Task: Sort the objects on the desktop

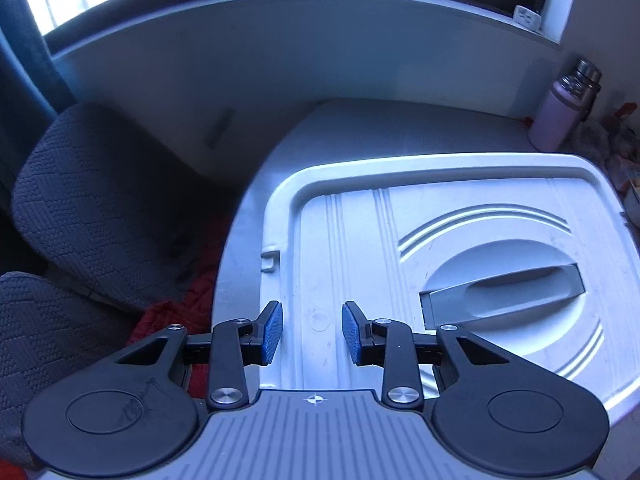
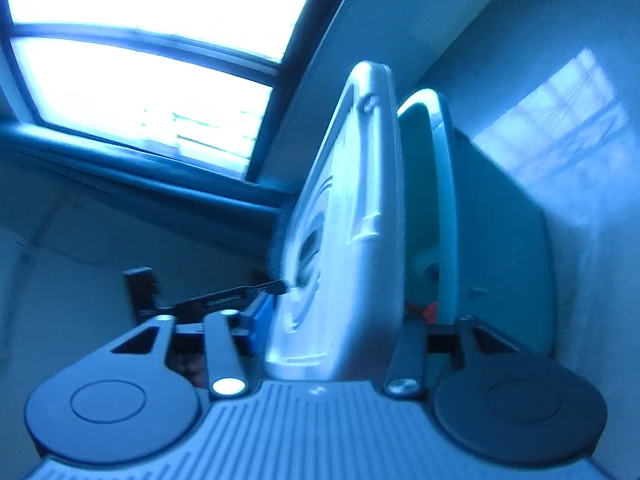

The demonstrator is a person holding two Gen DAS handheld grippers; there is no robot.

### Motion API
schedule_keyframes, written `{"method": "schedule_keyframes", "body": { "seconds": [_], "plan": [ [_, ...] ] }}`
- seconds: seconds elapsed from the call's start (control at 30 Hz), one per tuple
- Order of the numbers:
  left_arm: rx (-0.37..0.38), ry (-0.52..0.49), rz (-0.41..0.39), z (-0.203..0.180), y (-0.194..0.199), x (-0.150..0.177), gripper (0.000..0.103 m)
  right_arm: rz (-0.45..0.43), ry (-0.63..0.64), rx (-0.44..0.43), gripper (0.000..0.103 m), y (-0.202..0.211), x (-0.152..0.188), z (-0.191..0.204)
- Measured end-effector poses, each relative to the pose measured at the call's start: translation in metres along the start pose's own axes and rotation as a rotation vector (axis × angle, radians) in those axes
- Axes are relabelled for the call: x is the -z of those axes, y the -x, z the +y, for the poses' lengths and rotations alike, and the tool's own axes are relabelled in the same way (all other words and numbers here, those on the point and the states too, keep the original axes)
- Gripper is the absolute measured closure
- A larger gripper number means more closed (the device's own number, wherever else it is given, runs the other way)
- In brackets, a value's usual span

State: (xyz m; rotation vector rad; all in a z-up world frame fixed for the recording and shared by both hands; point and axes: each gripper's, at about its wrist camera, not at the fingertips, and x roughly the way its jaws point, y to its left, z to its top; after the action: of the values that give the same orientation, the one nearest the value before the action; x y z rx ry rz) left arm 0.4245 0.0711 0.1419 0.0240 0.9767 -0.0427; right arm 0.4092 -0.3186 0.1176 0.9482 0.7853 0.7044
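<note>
A white plastic box lid (image 1: 460,208) with a grey recessed handle (image 1: 512,292) fills the left wrist view. My left gripper (image 1: 312,320) hovers over its near left part, blue pads apart, nothing between them. In the right wrist view the same lid (image 2: 352,200) is seen edge-on, lifted away from the teal-rimmed box (image 2: 432,160) behind it. My right gripper (image 2: 336,316) straddles the lid's near edge. Its left blue pad (image 2: 260,320) sits just beside the lid without clearly pressing on it, and the right finger is hidden behind the lid. Something orange (image 2: 430,312) shows inside the box.
A lilac bottle with a steel cap (image 1: 560,116) stands at the table's back right, beside blurred clutter (image 1: 624,148). A dark woven chair (image 1: 100,200) and red cloth (image 1: 200,304) lie left of the table. Behind is a wall with a window sill and a socket (image 1: 528,18).
</note>
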Motion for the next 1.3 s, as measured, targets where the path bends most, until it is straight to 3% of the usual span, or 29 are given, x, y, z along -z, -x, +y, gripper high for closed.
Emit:
{"method": "schedule_keyframes", "body": {
  "seconds": [0.2,0.57,0.77,0.97,1.13,1.17,1.2,1.3],
  "plan": [
    [0.012,-0.015,-0.005,-0.002,-0.001,0.001,0.069,-0.024,0.094,0.174,0.041,-0.002,0.005,0.028],
    [0.016,-0.021,-0.021,0.000,0.005,0.006,0.069,-0.042,0.330,0.463,0.039,-0.021,0.011,0.083],
    [0.012,-0.023,-0.030,-0.001,0.008,0.007,0.069,-0.114,0.506,0.528,0.034,-0.016,0.023,0.117],
    [0.003,-0.031,-0.027,-0.007,0.008,0.006,0.069,-0.146,0.524,0.554,0.030,-0.024,0.023,0.122],
    [0.019,-0.030,-0.022,-0.007,0.009,0.005,0.069,-0.182,0.539,0.597,0.022,-0.034,0.024,0.124],
    [0.017,-0.031,-0.022,-0.008,0.009,0.005,0.069,-0.185,0.545,0.609,0.018,-0.036,0.024,0.125],
    [0.011,-0.035,-0.021,-0.007,0.009,0.004,0.069,-0.201,0.566,0.642,0.004,-0.036,0.025,0.127],
    [-0.002,-0.045,-0.004,-0.009,0.004,0.005,0.069,-0.250,0.626,0.732,0.000,-0.037,0.025,0.132]
  ]
}}
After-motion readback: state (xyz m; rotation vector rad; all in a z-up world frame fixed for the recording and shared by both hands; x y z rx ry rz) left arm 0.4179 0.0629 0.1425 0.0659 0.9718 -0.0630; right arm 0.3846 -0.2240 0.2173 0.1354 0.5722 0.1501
